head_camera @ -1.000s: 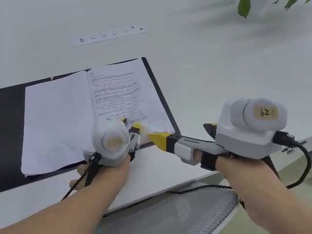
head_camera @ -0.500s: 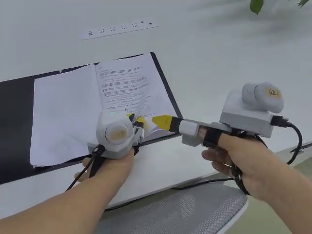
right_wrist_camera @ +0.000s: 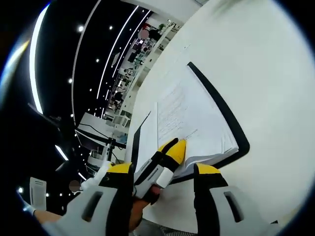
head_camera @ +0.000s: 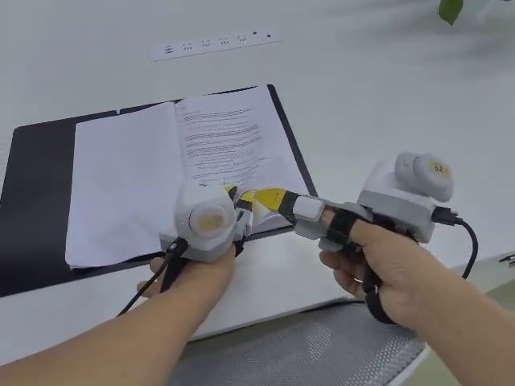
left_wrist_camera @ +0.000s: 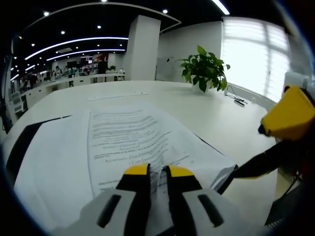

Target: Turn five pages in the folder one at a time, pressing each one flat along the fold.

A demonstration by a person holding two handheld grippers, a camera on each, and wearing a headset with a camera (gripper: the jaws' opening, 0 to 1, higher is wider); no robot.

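Note:
The black folder (head_camera: 32, 209) lies open on the white table, with a blank sheet (head_camera: 121, 185) on its left and a printed page (head_camera: 225, 145) on its right. My left gripper (head_camera: 236, 197) rests on the printed page's lower right corner. Its yellow tips (left_wrist_camera: 158, 172) stand side by side, almost together, over the flat page (left_wrist_camera: 128, 132). My right gripper (head_camera: 261, 201) reaches in from the right, just off that same corner. Its jaws (right_wrist_camera: 164, 172) stand wide apart and hold nothing. The left gripper's yellow tip (right_wrist_camera: 172, 147) touches the page stack (right_wrist_camera: 182, 113).
A white power strip (head_camera: 216, 44) lies on the table beyond the folder. A potted plant (left_wrist_camera: 204, 69) stands far back on the right. A grey mesh chair seat (head_camera: 322, 346) shows below the table's near edge, and a black cable (head_camera: 471, 241) trails from the right gripper.
My right gripper has moved left toward the page's lower right corner and rolled over. The left gripper has stayed at that corner while the camera shifted.

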